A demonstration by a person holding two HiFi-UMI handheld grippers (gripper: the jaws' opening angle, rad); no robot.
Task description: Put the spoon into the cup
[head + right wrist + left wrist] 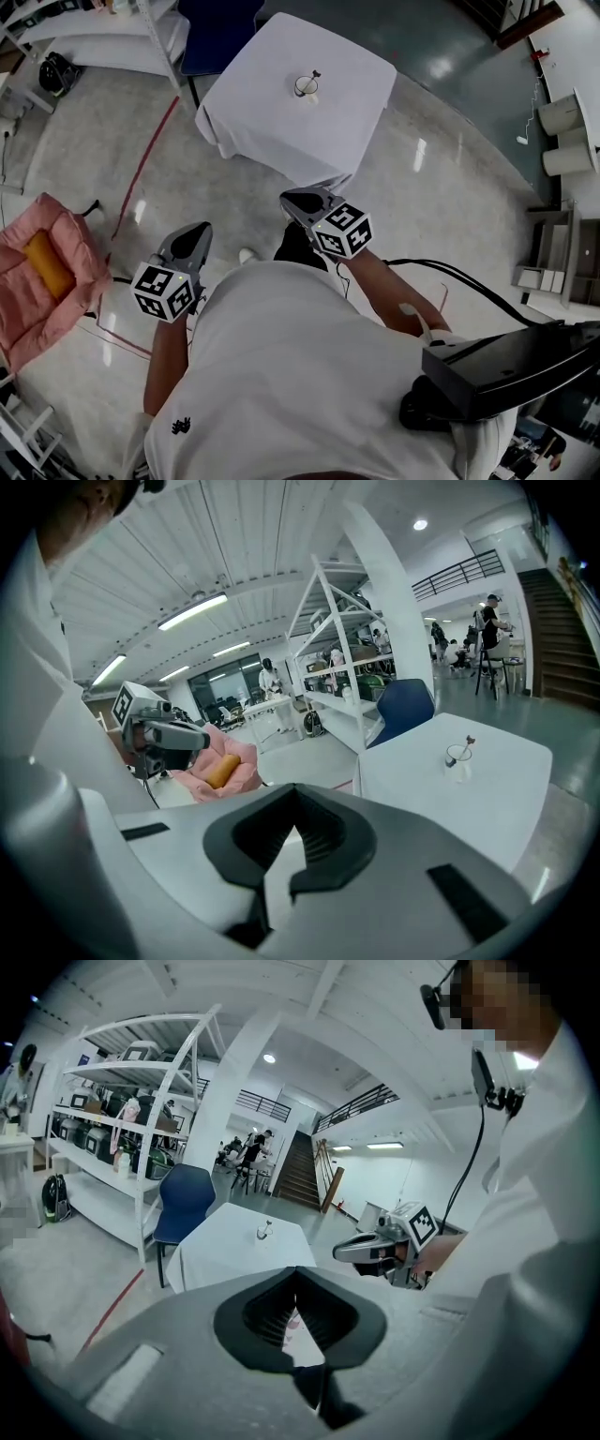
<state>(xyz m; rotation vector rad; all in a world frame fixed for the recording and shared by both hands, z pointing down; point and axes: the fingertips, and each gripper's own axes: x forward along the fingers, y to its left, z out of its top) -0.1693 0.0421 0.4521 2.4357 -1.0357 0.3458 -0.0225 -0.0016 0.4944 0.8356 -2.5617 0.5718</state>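
A clear cup (306, 87) stands upright on the white-clothed table (281, 131), far ahead of me. The spoon (315, 74) stands in it, handle leaning out to the right. Both also show in the right gripper view, the cup (458, 761) and the spoon (467, 743), and small in the left gripper view as the cup (265, 1233). My left gripper (193, 240) and my right gripper (300, 201) hang in front of my body, well short of the table. Both are shut with nothing between the jaws, and each shows in the other's view.
A blue chair (217, 36) stands behind the table next to white shelving (122, 1101). A pink cushion (42, 281) holding an orange roll lies on the floor at left. Red tape (141, 169) and a black cable (469, 281) cross the floor.
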